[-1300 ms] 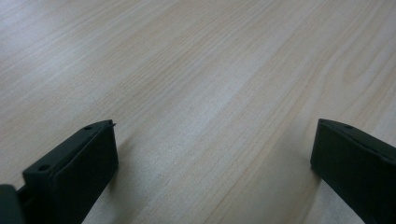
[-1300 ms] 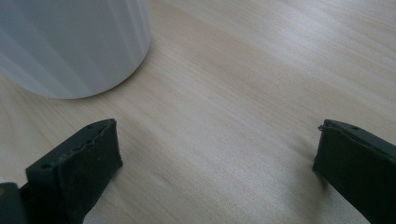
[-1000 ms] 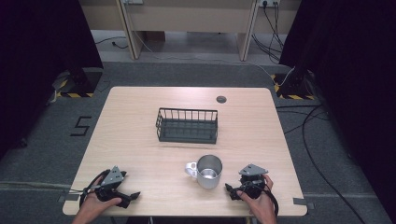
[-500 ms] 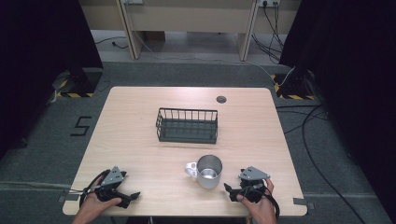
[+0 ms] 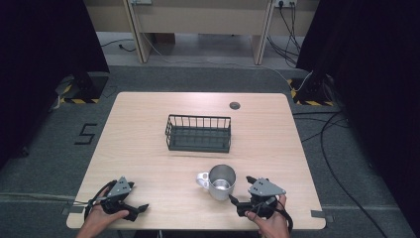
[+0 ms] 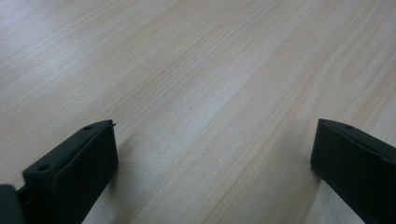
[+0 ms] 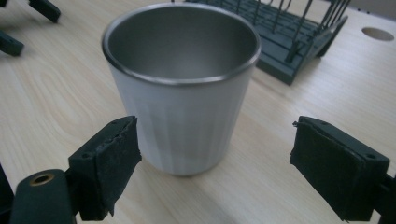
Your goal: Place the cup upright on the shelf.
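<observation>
A steel mug [image 5: 221,182] with a white outside and its handle to the left stands upright on the wooden table [image 5: 148,148], near the front edge. My right gripper [image 5: 240,188] is just right of it and open. In the right gripper view the mug [image 7: 187,107] stands a little ahead of the wide-apart jaws, and the pads [image 7: 112,154] do not touch it. My left gripper [image 5: 138,210] rests at the front left, open over bare wood [image 6: 212,140].
A dark wire rack [image 5: 199,133] sits empty at the table's middle, behind the mug, and shows beyond it in the right gripper view [image 7: 289,37]. A round cable hole [image 5: 234,105] lies near the far edge. Black curtains flank the table.
My right gripper has lifted slightly beside the mug. The left gripper, the mug and the rack have stayed where they were.
</observation>
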Motion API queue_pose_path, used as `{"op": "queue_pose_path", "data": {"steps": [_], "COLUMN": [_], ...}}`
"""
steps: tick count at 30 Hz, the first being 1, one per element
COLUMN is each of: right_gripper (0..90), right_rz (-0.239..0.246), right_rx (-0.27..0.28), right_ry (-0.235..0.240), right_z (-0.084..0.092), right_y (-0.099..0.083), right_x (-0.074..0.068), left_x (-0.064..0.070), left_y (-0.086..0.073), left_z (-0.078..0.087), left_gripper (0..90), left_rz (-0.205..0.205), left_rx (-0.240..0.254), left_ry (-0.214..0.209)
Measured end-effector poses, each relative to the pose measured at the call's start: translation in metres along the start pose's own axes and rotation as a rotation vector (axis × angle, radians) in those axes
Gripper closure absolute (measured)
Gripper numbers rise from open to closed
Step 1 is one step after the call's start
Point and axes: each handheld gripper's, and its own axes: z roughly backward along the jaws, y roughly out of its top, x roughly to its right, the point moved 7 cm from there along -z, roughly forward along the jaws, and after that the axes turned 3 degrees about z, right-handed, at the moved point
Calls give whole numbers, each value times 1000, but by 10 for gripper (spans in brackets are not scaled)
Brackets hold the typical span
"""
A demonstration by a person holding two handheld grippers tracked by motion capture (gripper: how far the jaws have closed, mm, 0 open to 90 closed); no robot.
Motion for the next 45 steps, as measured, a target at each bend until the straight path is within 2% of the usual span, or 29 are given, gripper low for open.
{"op": "queue_pose_path", "data": {"steps": [19,25,26,30,33,37,45], "right_gripper": [149,149,145,129,90,46,26], "right_rz": [-31,-43,-47,-52,-67,-51,-48], "right_rx": [154,167,185,193,217,226,243], "right_ry": [71,85,94,84,99,111,127], "right_z": [-2,-8,-12,-16,-22,-29,-40], "right_y": [23,24,26,28,32,35,40], "right_x": [-8,-10,-11,-11,-10,-11,-10], "left_x": [0,0,0,0,0,0,0], "left_y": [0,0,0,0,0,0,0], "left_z": [0,0,0,0,0,0,0], "left_gripper": [0,0,0,0,0,0,0], "left_rz": [0,0,0,0,-1,-1,-1], "left_rx": [0,0,0,0,0,0,0], "left_ry": [0,0,0,-1,-1,-1,-1]}}
